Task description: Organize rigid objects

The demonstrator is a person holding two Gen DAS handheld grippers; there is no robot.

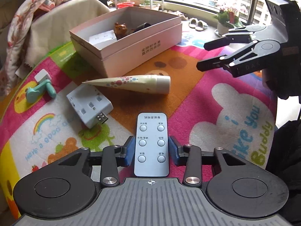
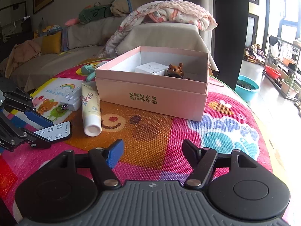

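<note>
A white remote control (image 1: 152, 145) lies on the colourful play mat (image 1: 207, 103), and the blue pads of my left gripper (image 1: 152, 141) press on its two long sides. In the right wrist view the remote control (image 2: 54, 132) shows between the left gripper's (image 2: 45, 130) fingers. My right gripper (image 2: 153, 145) hovers open over the mat with nothing between its fingers; the right gripper (image 1: 203, 56) appears at upper right in the left wrist view. A pink box (image 2: 150, 98) stands behind, holding a brown animal figurine (image 2: 175, 68) and a white block (image 2: 150, 67). A cream tube (image 1: 131, 82) and a white USB adapter (image 1: 88, 101) lie on the mat.
A teal and white plastic piece (image 1: 40, 90) lies at the mat's left. A sofa with a patterned blanket (image 2: 169, 11) stands behind the box. A teal basin (image 2: 246, 88) sits on the floor to the right, and potted plants (image 1: 225, 18) line the window.
</note>
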